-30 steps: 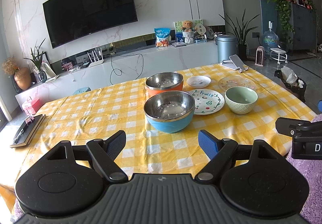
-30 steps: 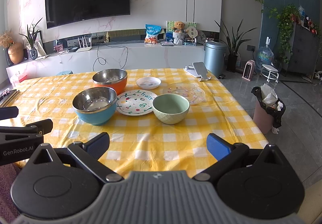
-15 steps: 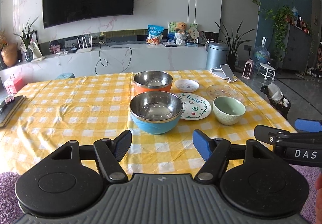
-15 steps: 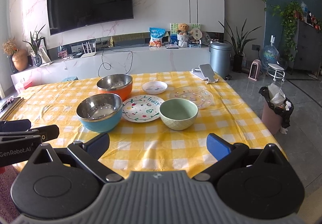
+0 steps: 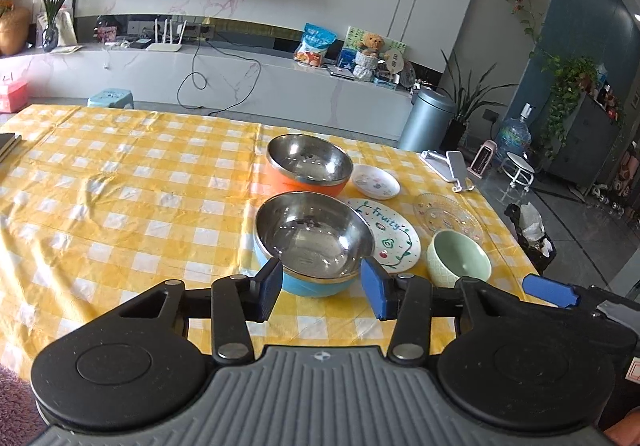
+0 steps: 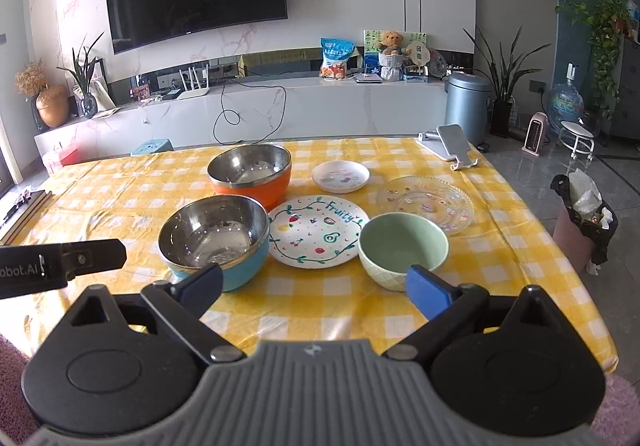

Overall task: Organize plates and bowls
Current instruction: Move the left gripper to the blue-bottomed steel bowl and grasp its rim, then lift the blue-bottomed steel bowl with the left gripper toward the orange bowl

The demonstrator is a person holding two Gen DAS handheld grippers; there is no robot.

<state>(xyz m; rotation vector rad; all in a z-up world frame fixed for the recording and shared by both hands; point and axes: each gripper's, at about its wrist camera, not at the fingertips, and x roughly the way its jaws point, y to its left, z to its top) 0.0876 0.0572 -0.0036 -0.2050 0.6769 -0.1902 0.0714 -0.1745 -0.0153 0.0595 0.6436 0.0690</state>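
on the yellow checked table (image 6: 500,278) sit the blue bowl (image 5: 312,246), orange bowl (image 5: 306,167), green bowl (image 6: 402,250), fruit plate (image 6: 316,230), small plate (image 6: 340,175) and glass plate (image 6: 426,201). left gripper (image 5: 322,288) released, lined up near the blue bowl; right gripper (image 6: 314,288) released, holding nothing. risk: steel rim slips from the pads, bowl knocks the touching fruit plate.

Open checked cloth is left on the desk (image 5: 120,197) to the left of the blue bowl (image 5: 314,248) and orange bowl (image 5: 308,165) (these two nearly touch). On the right, passage is crowded: the painted plate (image 6: 318,232) is flanked closely by the blue bowl and the green bowl (image 6: 402,250), with the glass plate (image 6: 426,203) and small dish (image 6: 340,175) behind. A bare strip is left along the near edge
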